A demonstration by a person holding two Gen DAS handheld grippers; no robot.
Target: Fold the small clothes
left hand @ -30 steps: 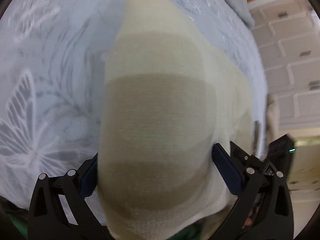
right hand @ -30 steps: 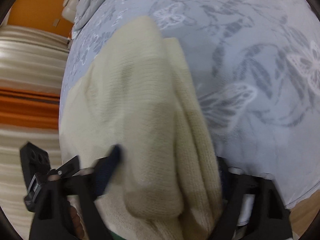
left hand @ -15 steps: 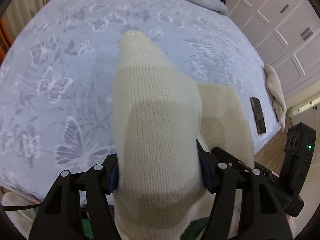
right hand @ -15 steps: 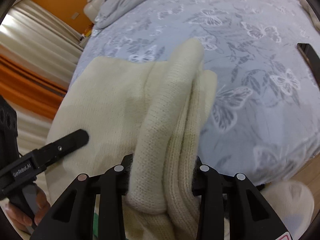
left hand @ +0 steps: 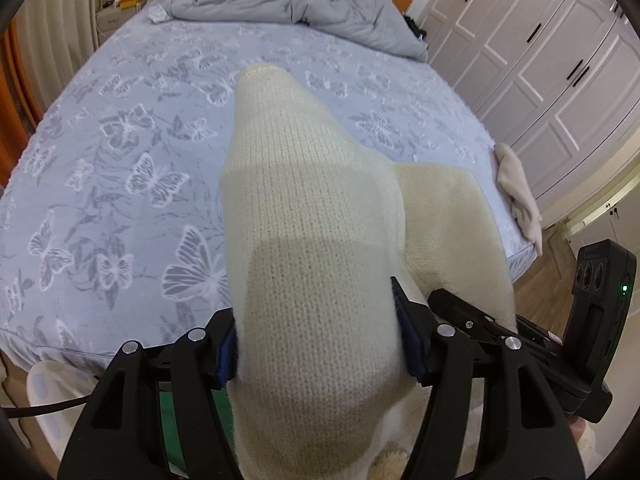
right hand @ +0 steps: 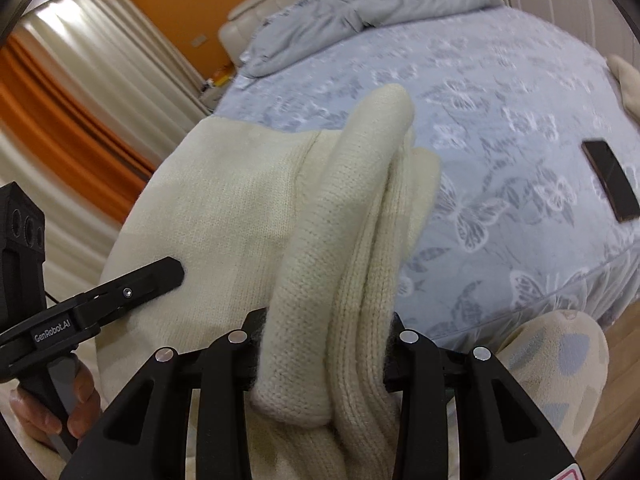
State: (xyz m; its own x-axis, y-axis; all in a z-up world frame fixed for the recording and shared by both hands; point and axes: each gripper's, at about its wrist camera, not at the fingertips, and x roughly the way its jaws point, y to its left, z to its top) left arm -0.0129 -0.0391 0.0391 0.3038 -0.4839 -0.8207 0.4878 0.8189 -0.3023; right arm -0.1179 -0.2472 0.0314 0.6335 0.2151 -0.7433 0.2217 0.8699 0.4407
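Note:
A cream knitted garment [left hand: 312, 240] hangs between both grippers, lifted above the near edge of the bed. My left gripper [left hand: 316, 340] is shut on a thick bunch of its knit, which covers the fingertips. My right gripper [right hand: 324, 344] is shut on another bunched, ribbed part of the same garment [right hand: 352, 240]. The left gripper also shows in the right wrist view [right hand: 120, 292], at the garment's left side. The garment's lower part is out of view.
The bed [left hand: 120, 140] has a pale blue butterfly-print sheet. A grey duvet [left hand: 288, 0] is crumpled at its head. A dark phone [right hand: 610, 180] and a cream cloth [left hand: 520, 196] lie near the bed's right edge. White wardrobes [left hand: 560, 60] stand right, curtains [right hand: 80, 100] left.
Both grippers have risen and pulled back from the bed with the garment, from close over the sheet to well above it. Both were wide open on the knit and have closed on it.

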